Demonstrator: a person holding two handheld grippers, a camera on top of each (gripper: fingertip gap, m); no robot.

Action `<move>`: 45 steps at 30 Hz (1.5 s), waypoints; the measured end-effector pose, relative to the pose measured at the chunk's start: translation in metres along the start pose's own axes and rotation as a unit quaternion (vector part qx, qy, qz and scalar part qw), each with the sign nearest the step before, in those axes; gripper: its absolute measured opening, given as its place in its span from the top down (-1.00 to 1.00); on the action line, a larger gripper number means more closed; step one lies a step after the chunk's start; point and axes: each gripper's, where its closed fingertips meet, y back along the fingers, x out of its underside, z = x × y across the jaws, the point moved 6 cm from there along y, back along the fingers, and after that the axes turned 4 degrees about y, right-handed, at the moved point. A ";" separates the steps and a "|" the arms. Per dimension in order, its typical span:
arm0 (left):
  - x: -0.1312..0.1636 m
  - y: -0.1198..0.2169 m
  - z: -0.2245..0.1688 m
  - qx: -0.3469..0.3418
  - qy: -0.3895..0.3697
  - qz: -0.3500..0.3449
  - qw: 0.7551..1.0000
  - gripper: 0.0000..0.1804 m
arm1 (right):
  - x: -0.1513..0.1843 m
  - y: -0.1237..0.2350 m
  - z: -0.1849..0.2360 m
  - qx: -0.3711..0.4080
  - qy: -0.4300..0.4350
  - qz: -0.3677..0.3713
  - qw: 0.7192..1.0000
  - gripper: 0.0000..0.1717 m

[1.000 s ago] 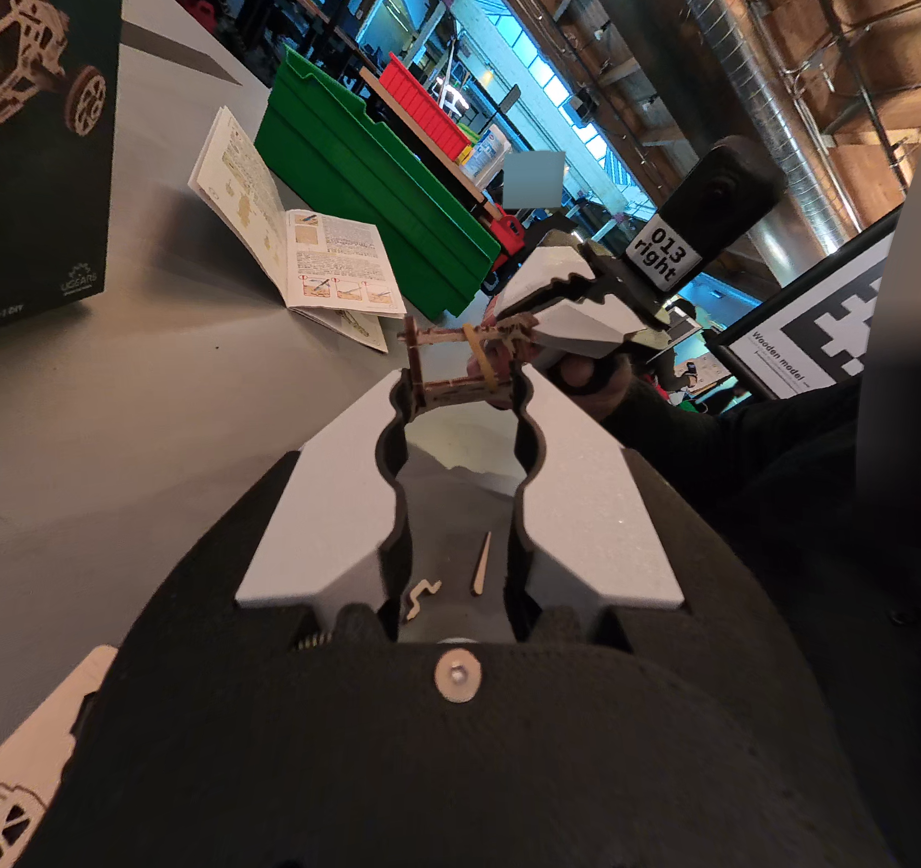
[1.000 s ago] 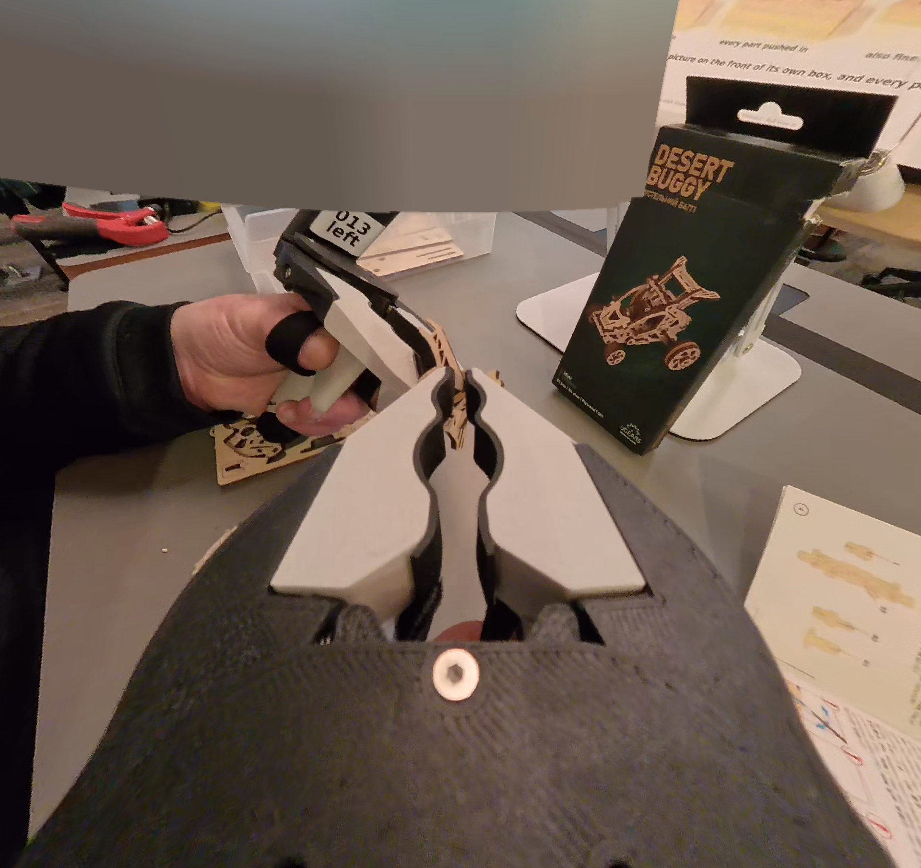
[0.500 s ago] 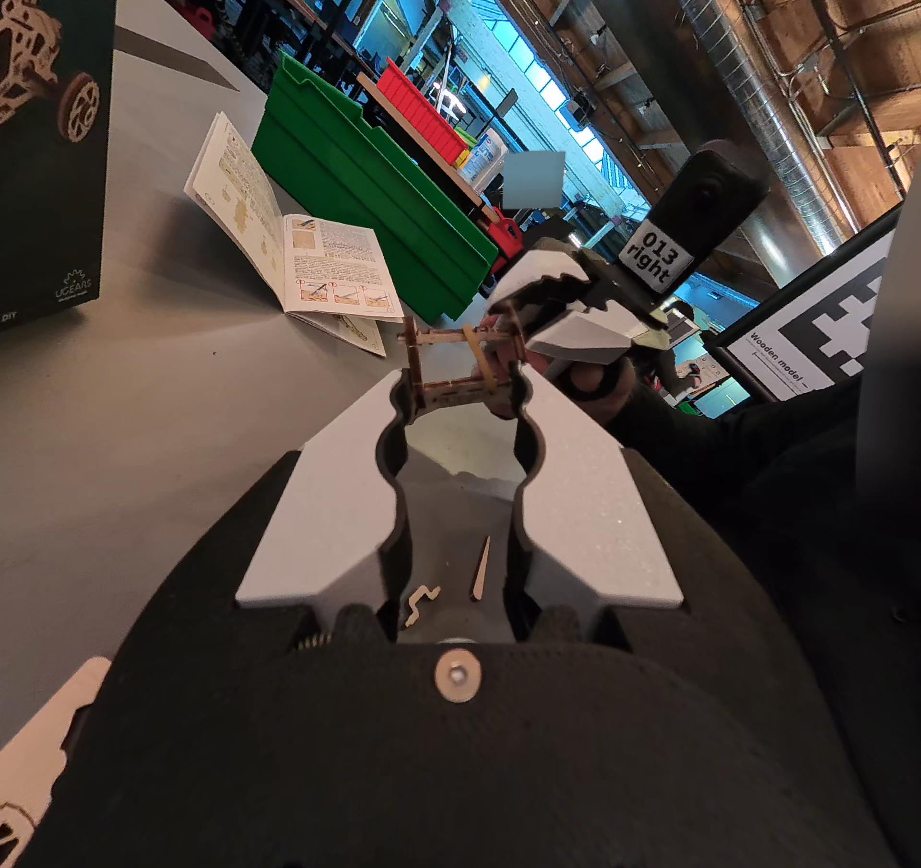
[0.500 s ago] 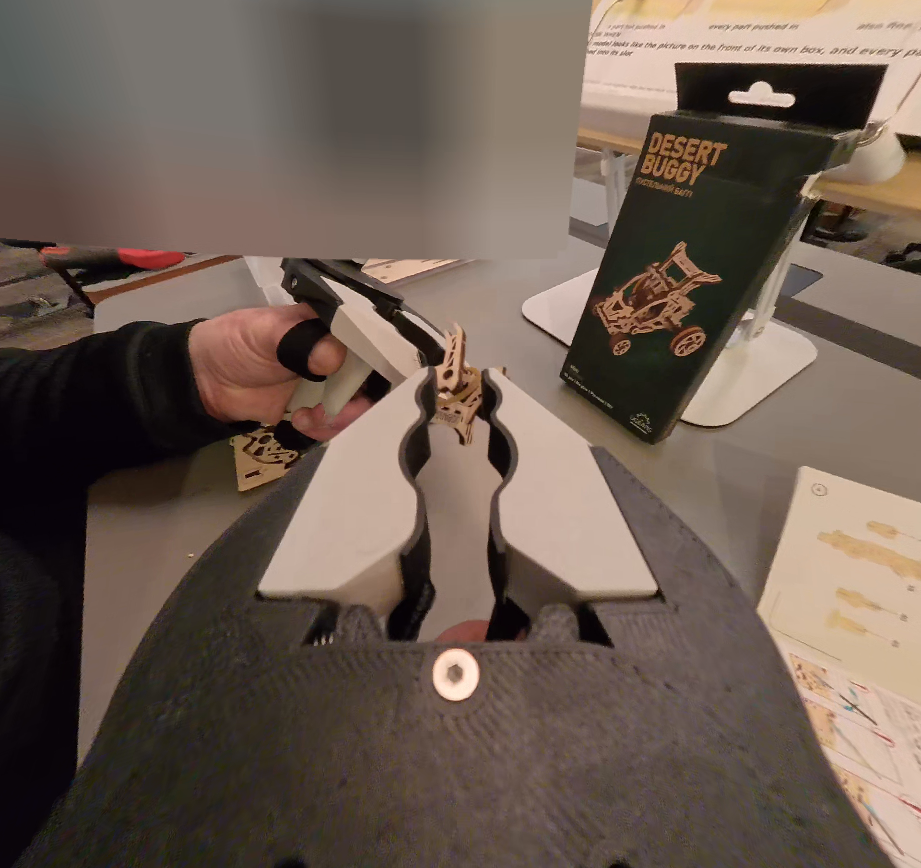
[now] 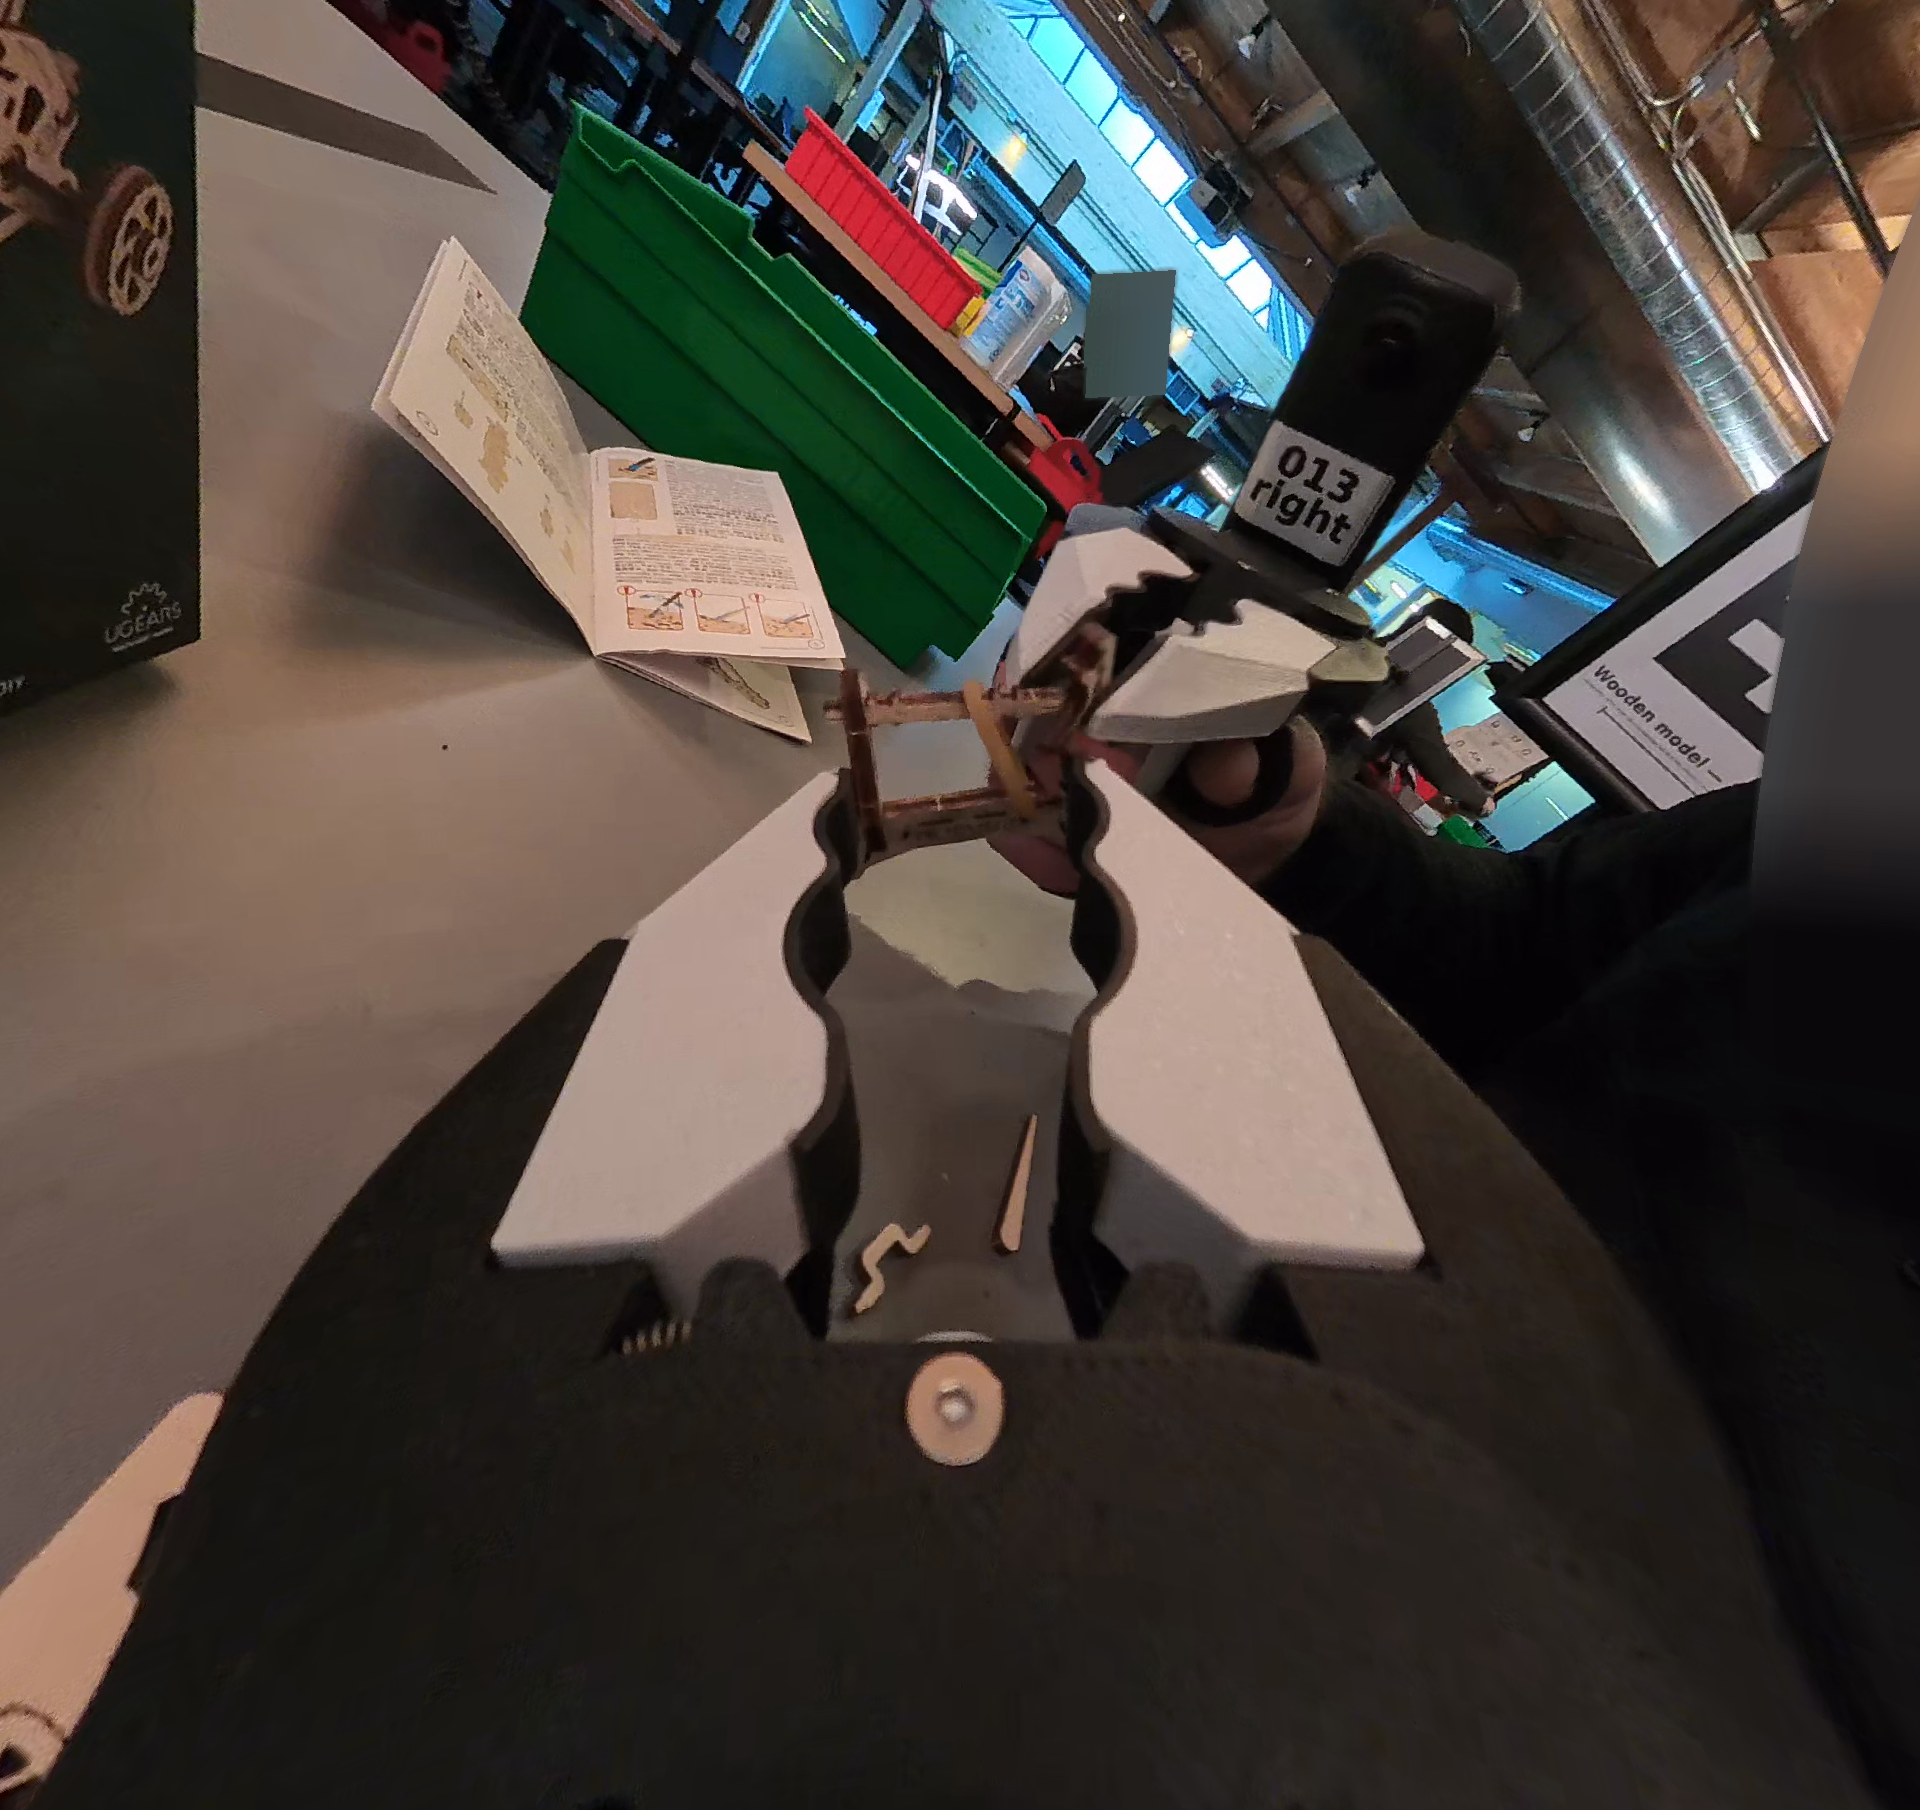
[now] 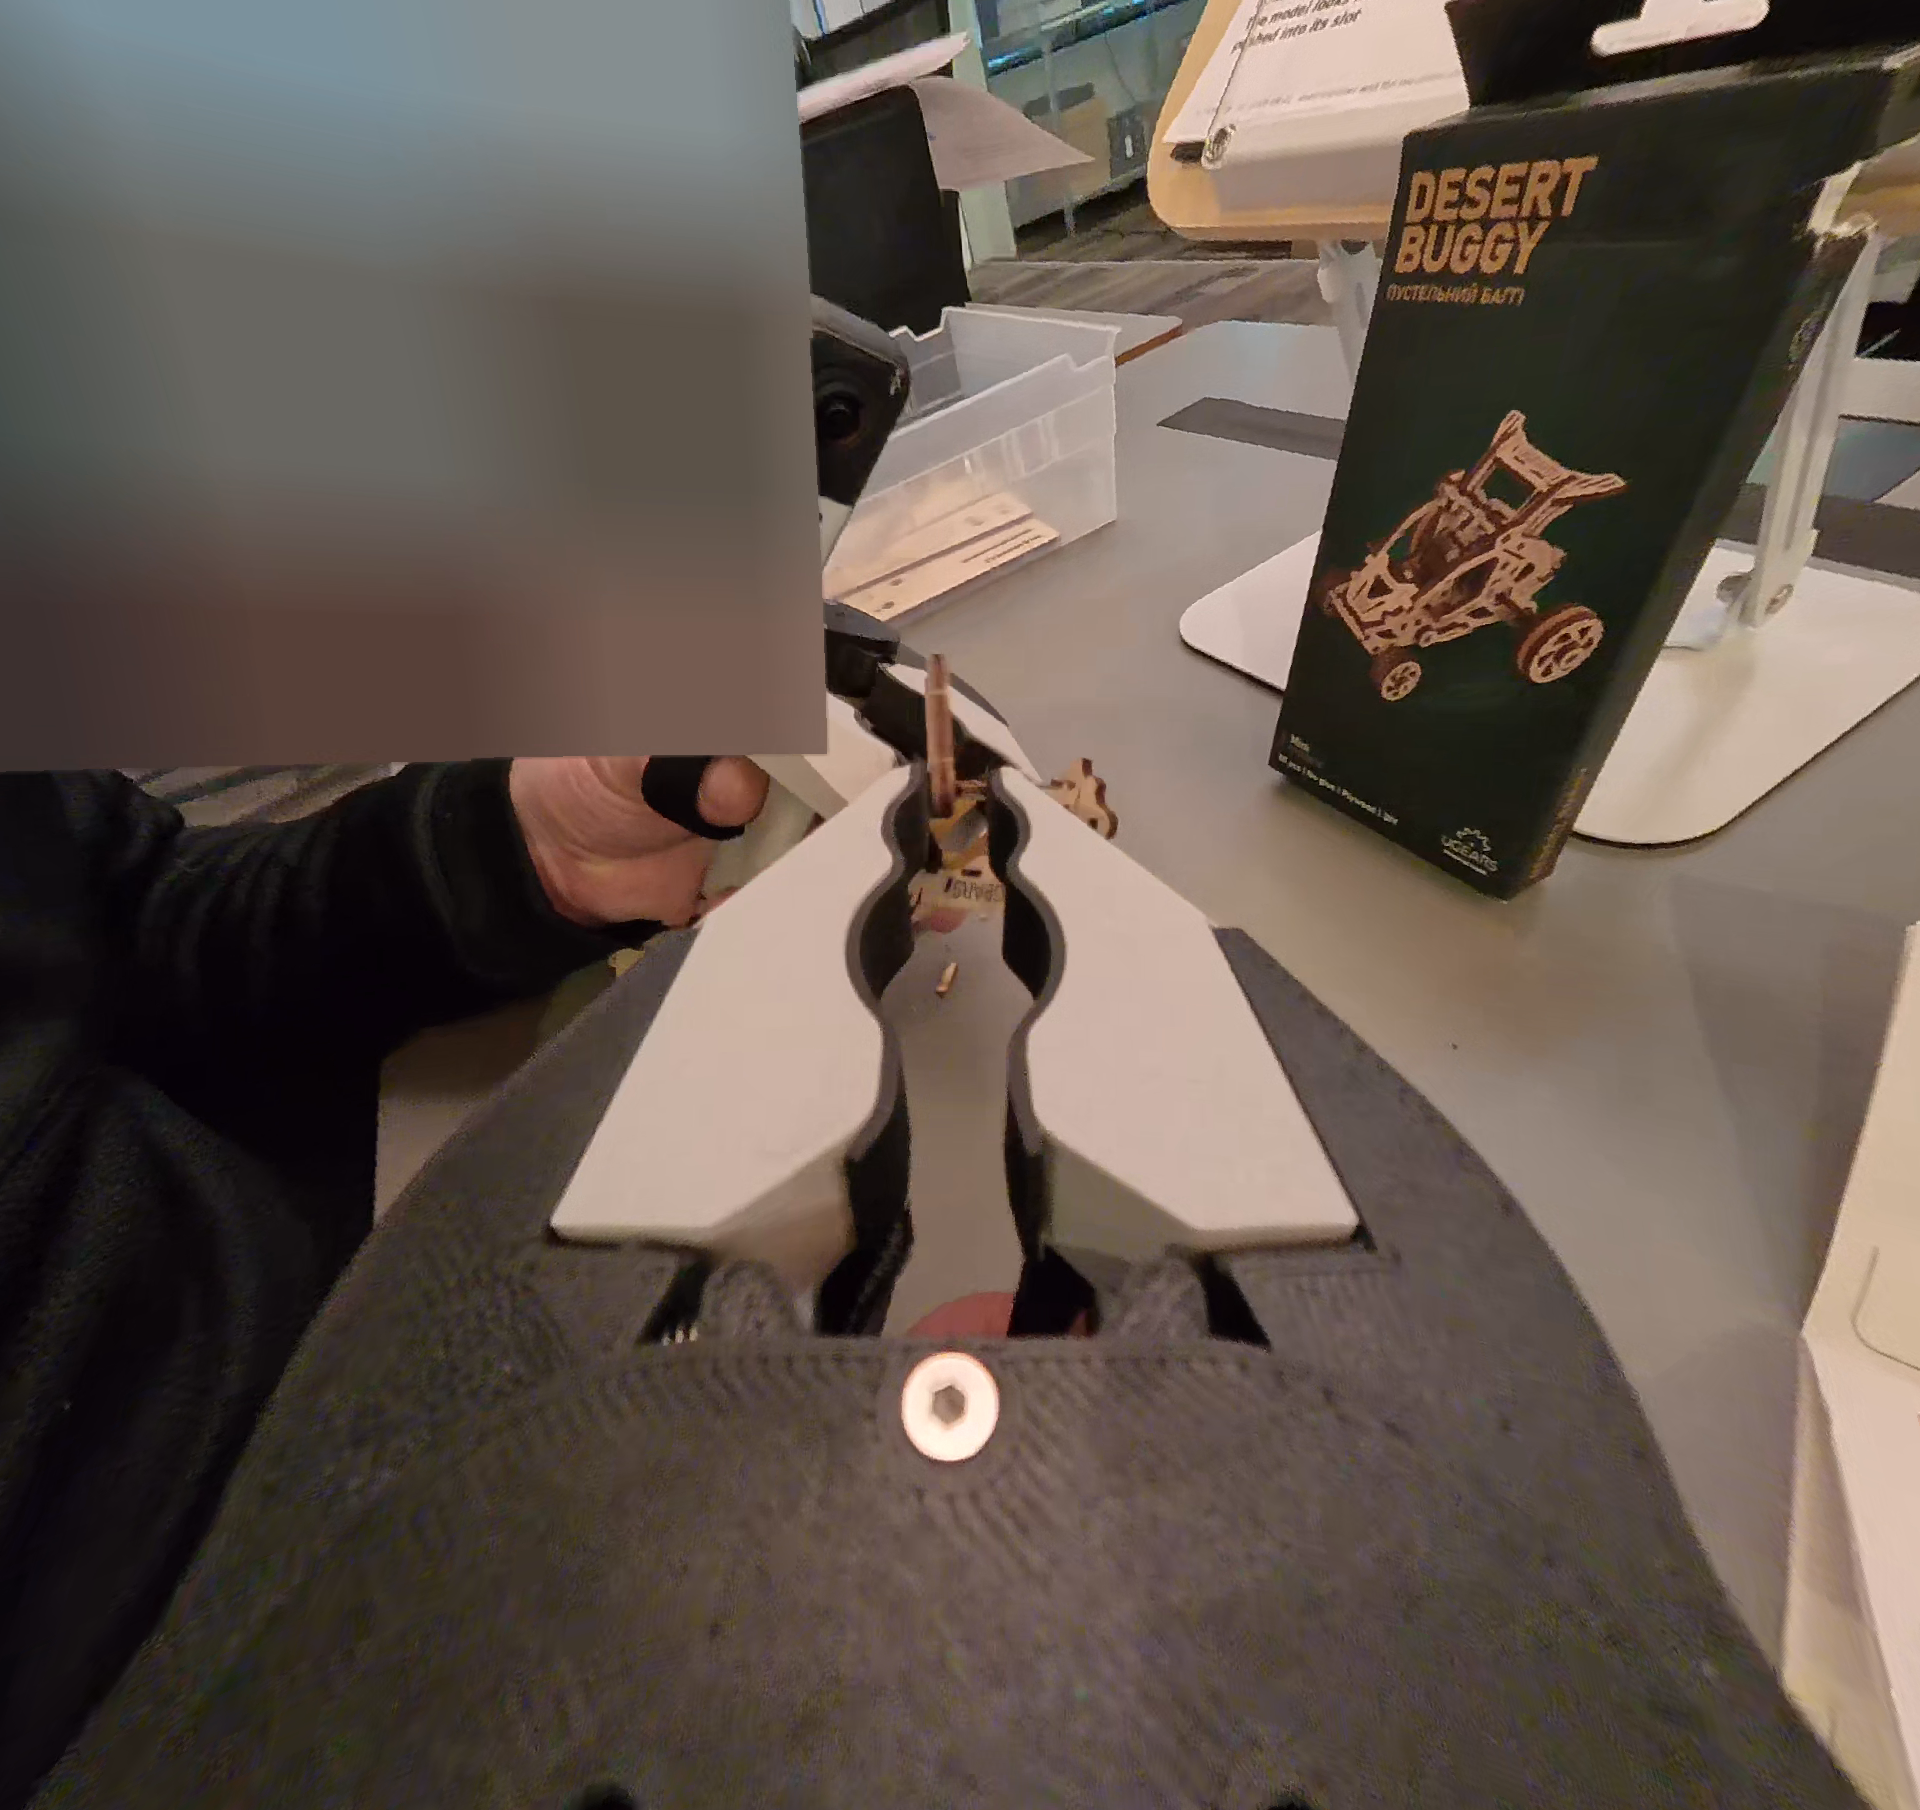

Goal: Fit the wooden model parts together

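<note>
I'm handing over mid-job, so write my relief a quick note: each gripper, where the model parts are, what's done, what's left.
Left gripper: clamped across the wooden frame, held above the grey table.
Right gripper: at the frame's far end, fingers around a small wooden part there; whether it is pinched is unclear.
Loose bits lie on the table below; parts sheet at near left.
Done: frame partly built, rubber band on.
Left: seat that part, then add the rest.
</note>
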 end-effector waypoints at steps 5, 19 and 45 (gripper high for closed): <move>0.000 -0.001 -0.002 0.002 -0.007 0.001 1.000 0.59 | 0.004 0.001 0.000 -0.004 -0.017 0.002 1.000 0.95; 0.002 -0.005 -0.004 -0.040 -0.080 0.022 0.996 0.59 | 0.004 0.004 -0.004 -0.049 -0.136 -0.004 0.990 0.96; 0.009 -0.011 -0.014 -0.024 -0.130 0.053 0.990 0.59 | 0.011 0.016 -0.008 -0.101 -0.140 0.001 0.985 0.66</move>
